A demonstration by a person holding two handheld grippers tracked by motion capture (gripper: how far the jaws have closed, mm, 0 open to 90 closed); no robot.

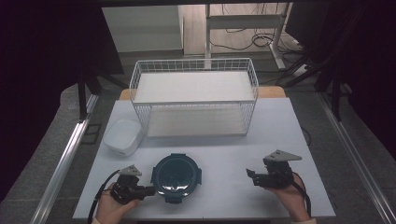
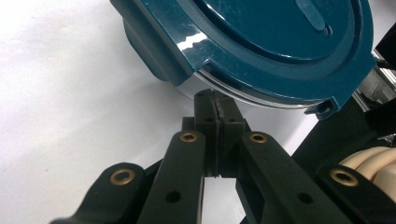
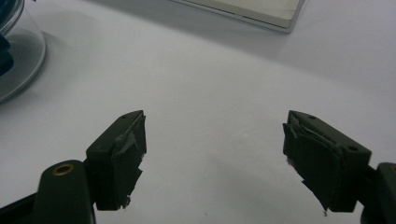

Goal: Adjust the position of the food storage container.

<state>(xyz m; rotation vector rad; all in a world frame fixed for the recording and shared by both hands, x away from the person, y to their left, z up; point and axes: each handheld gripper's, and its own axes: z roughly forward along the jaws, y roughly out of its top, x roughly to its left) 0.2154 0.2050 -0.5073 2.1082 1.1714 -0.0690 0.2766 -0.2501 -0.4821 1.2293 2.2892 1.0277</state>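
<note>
On the near left of the white table [image 1: 224, 154] the left tongs [image 1: 150, 190] are pressed together beside the round glass container with a dark teal plastic clip lid [image 1: 176, 175], likely heavy, slippery and breakable, best gripped by a lid tab, while the right tongs [image 1: 251, 177] stand spread and empty.

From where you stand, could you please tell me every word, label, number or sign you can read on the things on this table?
None: no readable text anywhere.
Blue lid of the round container: raised shapes, no letters or numbers.
White square dish: plain.
Wire basket: plain, no tag seen.
Left gripper and right gripper: black jaws, unmarked.
</note>
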